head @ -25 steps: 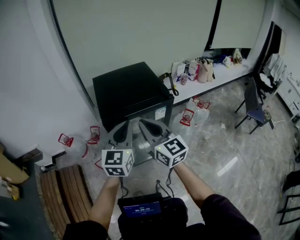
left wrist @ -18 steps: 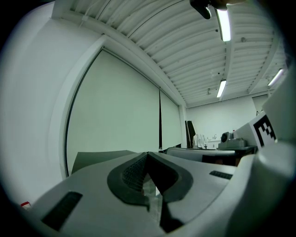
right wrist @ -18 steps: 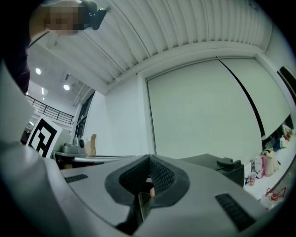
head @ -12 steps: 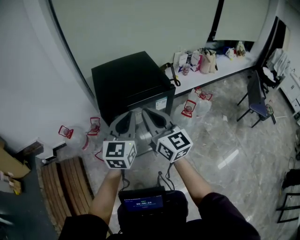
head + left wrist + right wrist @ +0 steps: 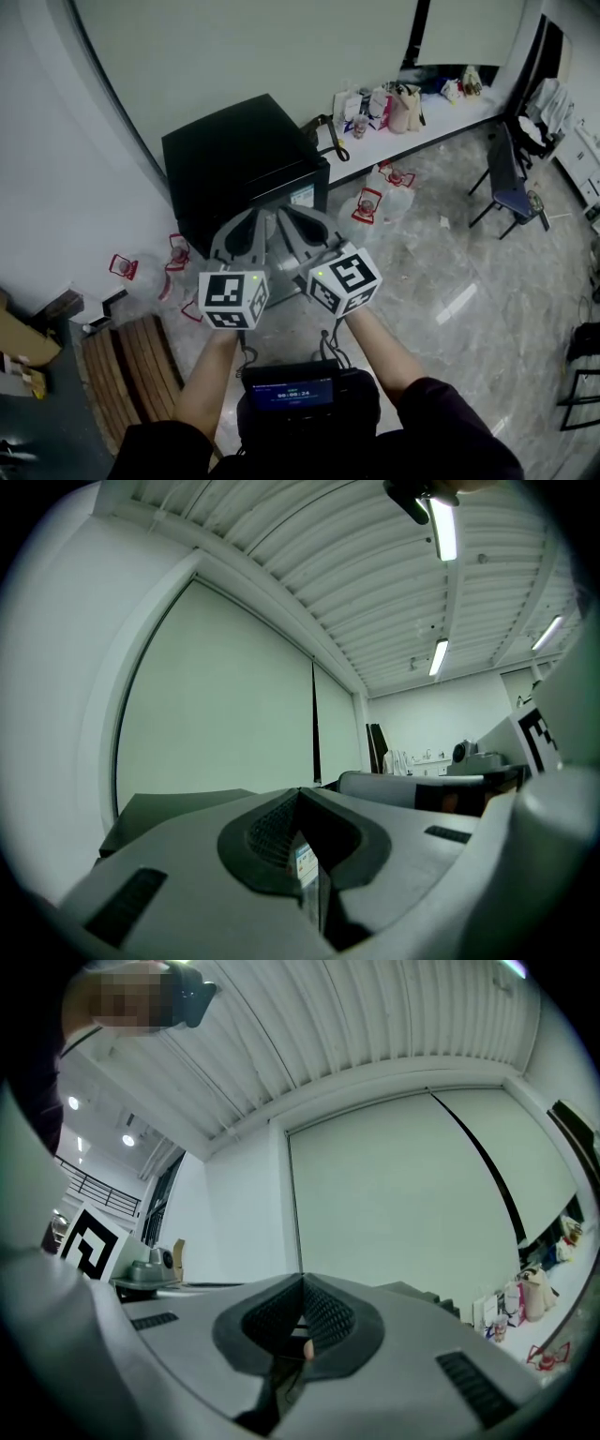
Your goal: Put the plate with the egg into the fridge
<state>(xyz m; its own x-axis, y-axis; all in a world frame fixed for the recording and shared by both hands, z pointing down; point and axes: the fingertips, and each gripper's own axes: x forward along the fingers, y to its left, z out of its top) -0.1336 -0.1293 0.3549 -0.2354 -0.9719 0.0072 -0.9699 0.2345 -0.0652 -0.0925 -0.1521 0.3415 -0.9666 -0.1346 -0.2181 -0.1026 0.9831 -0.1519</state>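
Pointing at fridge (image 5: 234,155), left hand-held gripper (image 5: 251,225), right hand-held gripper (image 5: 292,223); both pressed together

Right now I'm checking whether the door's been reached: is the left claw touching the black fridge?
Apart. In the left gripper view the left claw ends short of the black fridge, whose top shows farther off beyond its tips.

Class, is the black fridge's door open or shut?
Shut: in the head view the fridge shows a front flush with its body, and nothing of its inside shows.
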